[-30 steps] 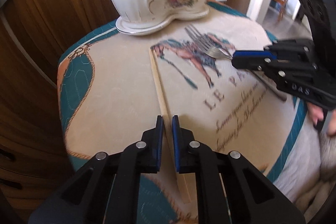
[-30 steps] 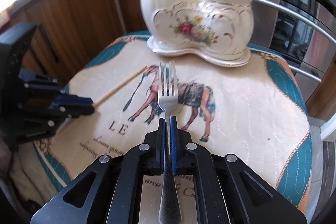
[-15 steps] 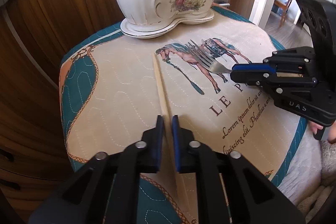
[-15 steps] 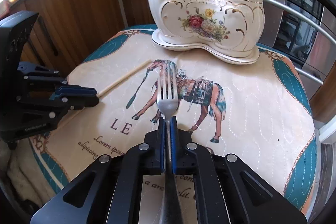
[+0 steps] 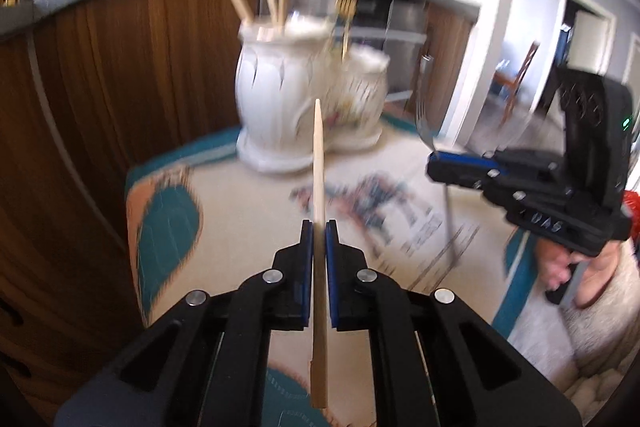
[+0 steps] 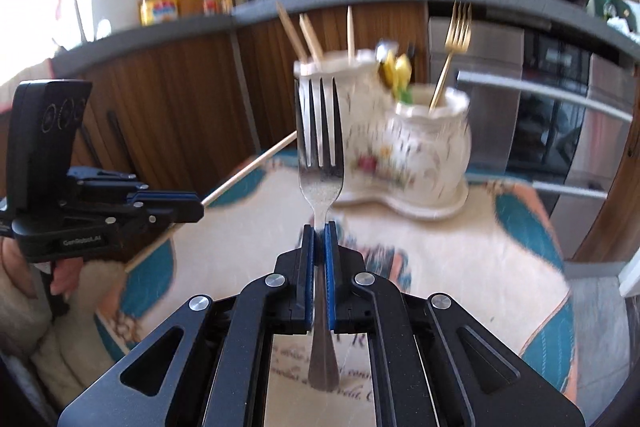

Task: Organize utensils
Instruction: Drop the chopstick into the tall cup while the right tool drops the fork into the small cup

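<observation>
My left gripper (image 5: 319, 227) is shut on a wooden chopstick (image 5: 318, 163), held up off the table and pointing at the white ceramic holder (image 5: 288, 107). My right gripper (image 6: 319, 229) is shut on the neck of a silver fork (image 6: 320, 151), tines up, lifted in front of that holder (image 6: 400, 143). The holder's taller cup has several chopsticks (image 6: 308, 35) standing in it, and the lower cup has a gold fork (image 6: 454, 43). In the left wrist view the right gripper (image 5: 436, 163) with the fork (image 5: 424, 115) hangs at the right. The left gripper (image 6: 196, 205) and its chopstick (image 6: 248, 167) show at the left of the right wrist view.
The holder stands at the far side of a small table under a cream and teal horse-print cloth (image 6: 460, 267). Wooden cabinet fronts (image 5: 120, 75) and a grey counter with pans and bottles rise behind it. An oven with steel rails (image 6: 560, 131) is at the right.
Both grippers have risen and tilted up. The chopstick and the fork, which lay on the cloth, are now lifted clear of it, and the holder's top has come into view.
</observation>
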Action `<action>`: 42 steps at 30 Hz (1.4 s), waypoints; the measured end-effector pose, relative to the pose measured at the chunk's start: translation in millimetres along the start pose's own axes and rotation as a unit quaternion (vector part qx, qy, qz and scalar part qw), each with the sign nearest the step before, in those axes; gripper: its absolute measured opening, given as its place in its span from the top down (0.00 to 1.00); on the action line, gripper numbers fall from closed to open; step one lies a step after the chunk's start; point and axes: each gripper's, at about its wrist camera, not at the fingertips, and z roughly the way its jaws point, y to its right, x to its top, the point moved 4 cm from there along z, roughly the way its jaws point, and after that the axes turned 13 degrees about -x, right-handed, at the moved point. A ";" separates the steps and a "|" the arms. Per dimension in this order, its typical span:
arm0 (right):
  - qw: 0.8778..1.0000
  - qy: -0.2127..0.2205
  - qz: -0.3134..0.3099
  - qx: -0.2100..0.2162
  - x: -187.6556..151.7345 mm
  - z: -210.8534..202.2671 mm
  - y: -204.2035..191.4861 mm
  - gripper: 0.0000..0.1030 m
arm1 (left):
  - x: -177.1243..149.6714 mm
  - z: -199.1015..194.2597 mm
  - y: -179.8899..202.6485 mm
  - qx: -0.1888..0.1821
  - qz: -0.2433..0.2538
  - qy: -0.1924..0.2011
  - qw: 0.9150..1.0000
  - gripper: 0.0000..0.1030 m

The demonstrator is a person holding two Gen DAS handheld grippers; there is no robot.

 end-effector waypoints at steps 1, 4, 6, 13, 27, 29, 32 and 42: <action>1.000 0.013 0.004 -0.003 2.9 -3.8 0.8 0.94 | 4.4 -3.1 2.3 -0.003 0.005 0.015 1.000 0.94; 0.998 0.058 0.017 -0.032 16.9 -14.3 4.4 0.94 | 23.3 -4.3 5.6 -0.012 0.012 0.054 0.998 0.94; 0.996 0.080 0.024 -0.044 30.5 -18.7 6.9 0.94 | 34.7 -0.7 7.5 -0.024 0.010 0.075 0.997 0.94; 0.989 0.129 0.039 -0.065 96.0 -22.9 20.8 0.94 | 93.6 7.9 0.8 -0.054 0.014 0.160 0.986 0.94; 0.979 0.165 0.084 -0.080 155.5 11.6 48.6 0.94 | 161.7 31.7 -32.6 -0.048 0.011 0.249 0.967 0.94; 0.979 0.163 0.091 -0.085 155.0 18.0 53.3 0.94 | 165.3 32.2 -39.3 -0.061 -0.005 0.251 0.966 0.94; 0.978 0.157 0.098 -0.093 154.8 30.0 60.5 0.94 | 170.6 32.3 -44.2 -0.061 -0.013 0.259 0.964 0.94; 0.981 0.119 0.107 -0.107 136.4 64.5 74.9 0.94 | 179.8 56.0 -38.1 -0.033 0.015 0.256 0.966 0.94</action>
